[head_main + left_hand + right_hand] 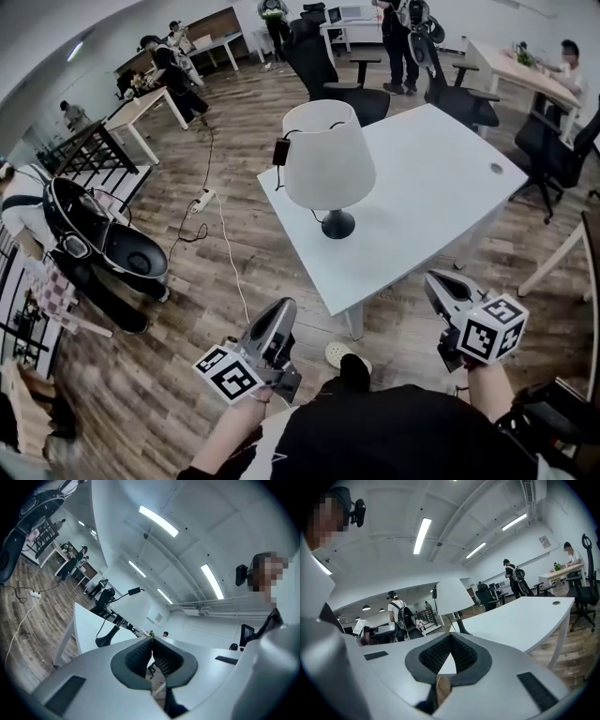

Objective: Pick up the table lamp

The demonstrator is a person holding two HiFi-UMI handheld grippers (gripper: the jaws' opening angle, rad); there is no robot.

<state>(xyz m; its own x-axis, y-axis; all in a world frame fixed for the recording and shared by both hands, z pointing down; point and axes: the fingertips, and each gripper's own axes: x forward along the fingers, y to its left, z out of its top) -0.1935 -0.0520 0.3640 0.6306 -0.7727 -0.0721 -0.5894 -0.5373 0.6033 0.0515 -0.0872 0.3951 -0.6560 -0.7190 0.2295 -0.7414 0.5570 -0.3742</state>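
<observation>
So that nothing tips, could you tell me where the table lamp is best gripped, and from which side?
Grip the thin stem between shade and base: the shade looks too wide for the jaws. Come in level from the near table edge, since the cord trails off the far left.

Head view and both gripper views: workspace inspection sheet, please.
Surface: white table, round hole near its far right edge.
Job's things: table lamp upright near the table's left edge, untouched.
Clutter: nothing seen.
Grippers: left gripper and right gripper both shut, empty, short of the table.
Cables: lamp cord draped over the shade, adapter hanging at its left; power strip with white cord on the wood floor.
Surroundings: office chairs, people at other desks.
</observation>
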